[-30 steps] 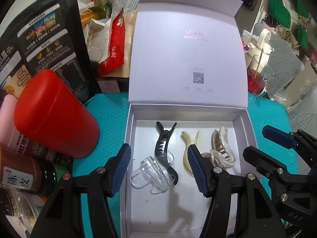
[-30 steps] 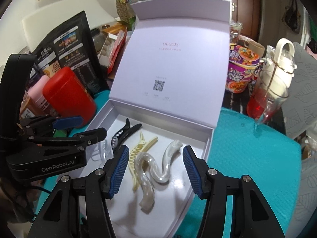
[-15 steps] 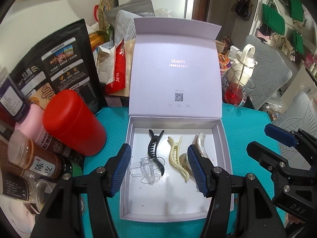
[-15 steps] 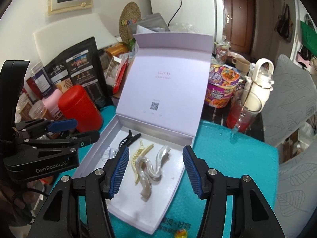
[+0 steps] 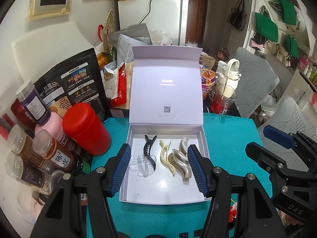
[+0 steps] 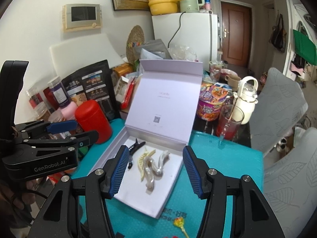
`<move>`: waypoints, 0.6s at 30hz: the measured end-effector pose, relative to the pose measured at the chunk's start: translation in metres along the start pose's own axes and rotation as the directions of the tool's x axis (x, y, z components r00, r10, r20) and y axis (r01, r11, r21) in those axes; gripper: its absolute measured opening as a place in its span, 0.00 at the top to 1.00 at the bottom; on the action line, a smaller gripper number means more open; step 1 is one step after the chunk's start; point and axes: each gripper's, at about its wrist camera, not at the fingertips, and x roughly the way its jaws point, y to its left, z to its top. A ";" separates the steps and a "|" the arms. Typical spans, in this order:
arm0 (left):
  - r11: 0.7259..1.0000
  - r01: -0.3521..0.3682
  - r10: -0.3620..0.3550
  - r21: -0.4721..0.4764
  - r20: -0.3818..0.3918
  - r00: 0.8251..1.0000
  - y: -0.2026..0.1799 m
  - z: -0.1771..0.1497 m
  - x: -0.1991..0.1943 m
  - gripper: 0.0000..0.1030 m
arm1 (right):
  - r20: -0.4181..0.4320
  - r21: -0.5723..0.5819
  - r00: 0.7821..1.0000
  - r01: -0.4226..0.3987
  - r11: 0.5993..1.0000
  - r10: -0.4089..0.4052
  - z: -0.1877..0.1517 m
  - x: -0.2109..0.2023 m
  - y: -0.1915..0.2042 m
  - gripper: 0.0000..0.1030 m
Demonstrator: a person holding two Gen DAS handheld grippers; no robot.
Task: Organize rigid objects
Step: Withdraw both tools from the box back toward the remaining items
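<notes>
Counting left to right in the left wrist view, the white box (image 5: 166, 190) holds four hair clips: one clear clip (image 5: 141, 165), one black clip (image 5: 149, 148), one cream clip (image 5: 166, 159) and one pearly wavy clip (image 5: 181, 161). The box sits on the teal mat (image 5: 227, 130) with its lid (image 5: 166, 87) standing open at 12 o'clock of the tray. All four clips lie in the tray's far half; the near half is bare.

The clear clip lies at about 9 o'clock in the tray, touching the black clip's near end. The black clip's long axis runs roughly 12 to 6, its split tips toward the lid. The cream clip lies just right of it, running from 12 toward 5, prongs toward the lid. The pearly wavy clip touches the cream one's right side and snakes from 1 o'clock down to 6.

Off the box at 9 o'clock stand one red canister (image 5: 85, 129) and one black pouch (image 5: 73, 87); at 2 o'clock there is one glass of red drink (image 5: 222, 101).

The left gripper (image 5: 159, 170) is released, its jaws apart above the tray with nothing between them. The right gripper (image 6: 152, 170) is likewise released and empty, over the same box.
</notes>
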 end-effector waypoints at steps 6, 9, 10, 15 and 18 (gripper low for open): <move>1.000 0.011 -0.011 0.001 0.026 1.000 -0.015 -0.016 -0.030 0.43 | 0.028 -0.004 1.000 0.007 1.000 -0.006 -0.013 -0.035 0.002 0.45; 1.000 0.016 -0.016 0.001 0.035 0.999 -0.023 -0.024 -0.043 0.43 | 0.040 -0.007 0.999 0.014 1.000 -0.013 -0.022 -0.053 0.001 0.45; 1.000 0.018 -0.018 0.002 0.038 0.999 -0.026 -0.028 -0.048 0.43 | 0.044 -0.006 0.999 0.016 1.000 -0.016 -0.026 -0.059 0.001 0.45; 1.000 0.026 -0.026 0.004 0.061 0.998 -0.041 -0.046 -0.072 0.43 | 0.058 -0.004 0.998 0.023 1.000 -0.022 -0.043 -0.086 -0.001 0.45; 1.000 0.029 -0.029 0.000 0.068 0.997 -0.050 -0.057 -0.084 0.43 | 0.067 -0.004 0.997 0.027 1.000 -0.026 -0.055 -0.102 -0.003 0.44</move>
